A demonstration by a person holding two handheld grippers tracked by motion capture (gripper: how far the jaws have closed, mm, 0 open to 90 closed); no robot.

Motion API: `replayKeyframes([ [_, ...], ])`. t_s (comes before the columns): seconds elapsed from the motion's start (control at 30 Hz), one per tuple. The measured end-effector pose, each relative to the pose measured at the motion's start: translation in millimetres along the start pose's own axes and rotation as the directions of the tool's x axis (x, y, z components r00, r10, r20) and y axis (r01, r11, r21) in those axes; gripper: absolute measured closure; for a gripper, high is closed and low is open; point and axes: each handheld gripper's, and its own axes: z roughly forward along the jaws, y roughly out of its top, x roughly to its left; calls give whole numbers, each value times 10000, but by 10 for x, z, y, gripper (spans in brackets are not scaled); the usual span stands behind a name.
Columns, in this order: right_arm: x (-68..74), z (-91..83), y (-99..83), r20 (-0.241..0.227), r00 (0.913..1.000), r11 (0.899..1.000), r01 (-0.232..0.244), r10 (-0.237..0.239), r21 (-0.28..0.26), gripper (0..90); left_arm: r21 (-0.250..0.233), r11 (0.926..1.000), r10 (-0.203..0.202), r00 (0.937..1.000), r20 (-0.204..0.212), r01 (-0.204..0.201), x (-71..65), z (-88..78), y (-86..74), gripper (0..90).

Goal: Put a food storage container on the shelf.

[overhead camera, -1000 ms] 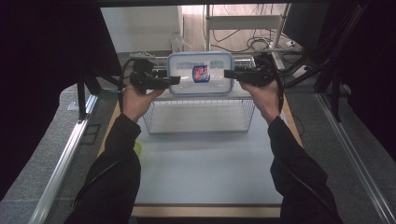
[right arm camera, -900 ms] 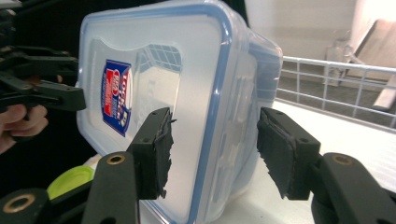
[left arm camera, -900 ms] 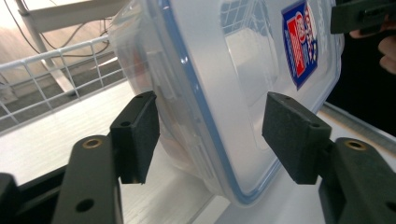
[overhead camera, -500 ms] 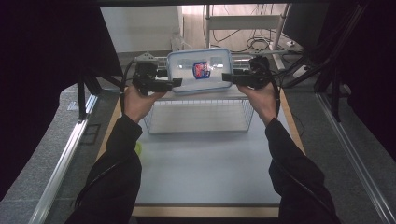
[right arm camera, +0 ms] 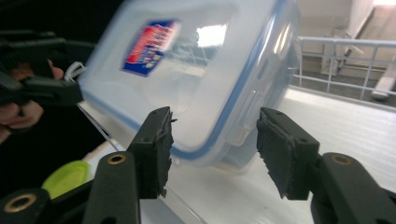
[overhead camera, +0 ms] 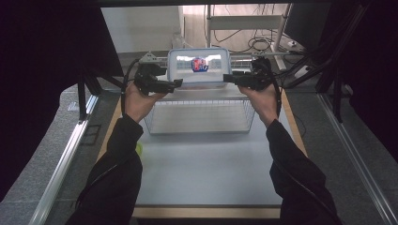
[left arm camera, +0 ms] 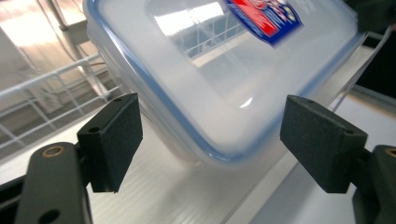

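High view: plastic container (overhead camera: 199,68) between left claw (overhead camera: 177,83), released, and right claw (overhead camera: 226,78), likewise released.

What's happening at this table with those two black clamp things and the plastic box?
A person is handling a clear plastic container with a blue-rimmed lid, using a hand-held gripper on each side, above a wire basket. The left gripper has just been opening its jaws, and its pads stand apart from the container's corner. The right gripper has the container's edge between its jaws, with gaps showing at both pads. The container sits tilted.
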Motion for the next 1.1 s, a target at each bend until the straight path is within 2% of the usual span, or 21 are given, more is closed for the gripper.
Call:
replayKeyframes([
  [0.03, 4, -13, 8, 30, 10000, 10000, 64, -64, 53, 480, 0, 10000, 0, 10000, 0, 0, 0, 0, 0, 209],
  [0.1, 20, -16, 10, 205, 9993, 9994, 309, -312, 143, 480, -112, 9999, -92, 9996, 277, 95, 7, -11, -9, 218],
  [0.27, 51, -35, -10, 337, 9978, 9982, 565, -571, 194, 509, -52, 10000, -61, 9993, 357, 63, -3, -38, -46, 298],
  [0.4, 95, -70, -45, 517, 9959, 9970, 732, -744, 252, 668, -20, 9997, -262, 9992, 293, 263, 12, -68, -98, 418],
  [0.5, 150, -66, -96, 1016, 9871, 9916, 1191, -1237, 499, 817, 46, 9984, -561, 9980, 284, 560, 40, -72, -144, 550],
  [0.6, 178, -24, -143, 735, 9881, 9893, 1308, -1354, 650, 887, 275, 9972, -706, 9964, 479, 693, 49, -33, -173, 663],
  [0.67, 201, 25, -160, 537, 9881, 9869, 1397, -1442, 809, 896, 415, 9965, -742, 9960, 495, 722, 33, 8, -169, 730],
  [0.83, 222, 137, -158, 608, 9863, 9847, 1473, -1533, 930, 896, 497, 9956, -813, 9957, 437, 791, -3, 86, -123, 794],
  [1.03, 194, 180, -148, 668, 9881, 9872, 1328, -1389, 888, 899, 544, 9965, -666, 9968, 448, 641, -36, 112, -101, 800],
  [1.1, 214, 183, -152, 780, 9855, 9854, 1430, -1504, 927, 899, 453, 9966, -712, 9962, 492, 690, -43, 108, -118, 778],
])
